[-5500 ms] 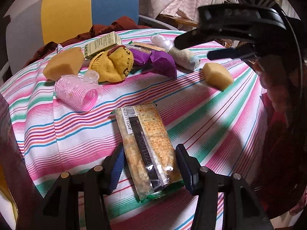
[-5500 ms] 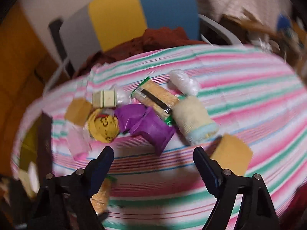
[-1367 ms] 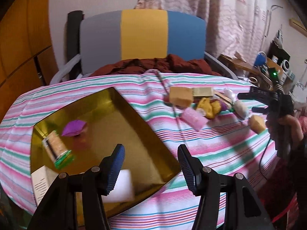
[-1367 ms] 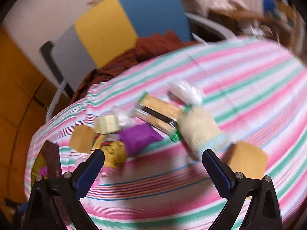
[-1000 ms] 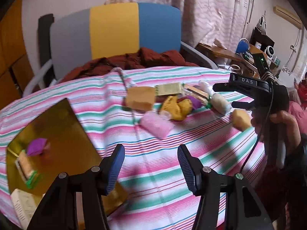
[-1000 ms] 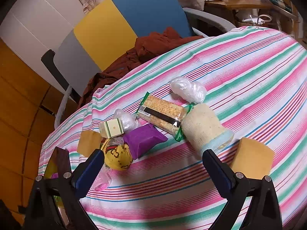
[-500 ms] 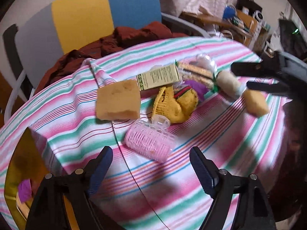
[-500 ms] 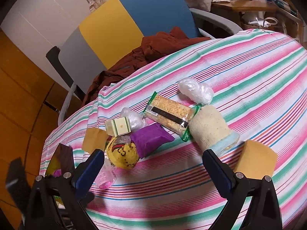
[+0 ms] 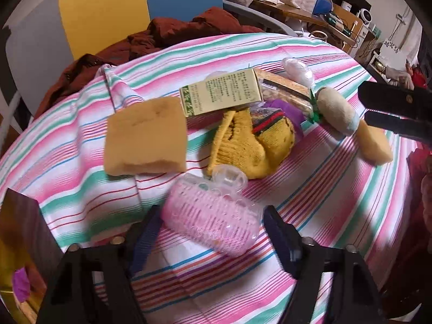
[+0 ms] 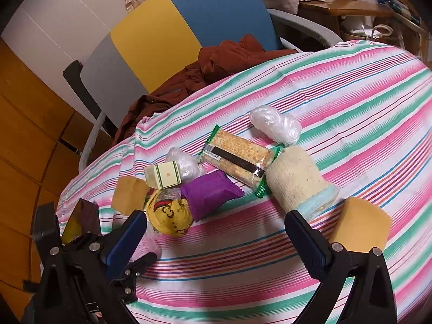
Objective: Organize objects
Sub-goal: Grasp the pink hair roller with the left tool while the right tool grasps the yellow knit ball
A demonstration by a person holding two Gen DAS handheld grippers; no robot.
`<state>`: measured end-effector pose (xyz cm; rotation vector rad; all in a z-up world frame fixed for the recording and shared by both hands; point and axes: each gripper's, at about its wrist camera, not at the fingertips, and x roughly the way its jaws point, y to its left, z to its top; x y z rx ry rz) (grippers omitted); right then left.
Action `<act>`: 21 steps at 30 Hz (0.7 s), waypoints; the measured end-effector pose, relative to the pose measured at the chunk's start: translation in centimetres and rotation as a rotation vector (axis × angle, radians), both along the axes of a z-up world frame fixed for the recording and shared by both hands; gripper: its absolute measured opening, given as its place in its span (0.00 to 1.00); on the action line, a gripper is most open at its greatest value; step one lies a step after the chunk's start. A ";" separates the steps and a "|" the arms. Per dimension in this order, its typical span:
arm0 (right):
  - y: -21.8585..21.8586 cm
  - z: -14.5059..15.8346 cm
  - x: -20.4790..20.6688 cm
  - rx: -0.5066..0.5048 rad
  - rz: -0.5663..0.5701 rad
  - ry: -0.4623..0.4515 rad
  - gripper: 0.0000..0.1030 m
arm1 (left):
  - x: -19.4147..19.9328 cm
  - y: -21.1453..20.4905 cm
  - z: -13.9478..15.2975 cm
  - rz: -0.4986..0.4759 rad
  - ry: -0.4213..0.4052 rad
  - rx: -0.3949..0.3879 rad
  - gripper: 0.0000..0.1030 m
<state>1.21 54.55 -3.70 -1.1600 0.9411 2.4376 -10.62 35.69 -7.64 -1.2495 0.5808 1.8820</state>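
Note:
A pink hair-roller pack [image 9: 213, 221] lies on the striped tablecloth [image 9: 310, 194], right between the fingers of my open left gripper [image 9: 213, 240]; the fingers stand apart on either side of it. Behind it sit a tan sponge [image 9: 145, 140], a yellow sock [image 9: 251, 145], a green box [image 9: 221, 95], a cracker packet [image 10: 237, 156], a purple packet [image 10: 210, 191], a beige sock roll [image 10: 297, 186] and a second sponge [image 10: 359, 229]. My right gripper [image 10: 216, 243] hovers open and holds nothing, in front of the pile.
A corner of the gold box [image 9: 16, 243] shows at the lower left with a purple packet inside. A chair [image 10: 167, 35] with a brown garment [image 10: 216, 64] stands behind the table. A clear plastic bag [image 10: 275, 124] lies beyond the crackers. A desk with clutter [image 9: 337, 24] is at the far right.
My left gripper swung away from the gold box, across to the pile, and came down around the pink roller pack. The right gripper barely moved.

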 end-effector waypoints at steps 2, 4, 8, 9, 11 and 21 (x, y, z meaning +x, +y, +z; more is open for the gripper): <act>0.1 -0.2 0.0 0.000 -0.001 -0.007 1.00 | 0.3 -0.1 0.2 0.006 -0.005 0.018 0.73; 0.1 -0.3 -0.1 0.002 -0.002 -0.012 1.00 | 1.1 -0.8 0.7 0.019 -0.004 0.054 0.73; -0.1 -0.4 -0.2 0.013 0.006 -0.020 1.00 | 3.7 -2.7 1.1 0.049 -0.008 0.101 0.73; -0.1 -0.4 -0.2 0.016 0.007 -0.024 1.00 | 4.6 -3.1 1.1 0.053 0.007 0.100 0.73; -0.3 -0.5 -0.3 0.023 0.012 -0.033 1.00 | 6.7 -3.7 1.0 0.042 0.046 0.117 0.73; -1.4 -0.3 -0.9 0.080 0.068 -0.026 1.00 | 11.0 -4.3 -0.2 0.010 0.146 0.171 0.73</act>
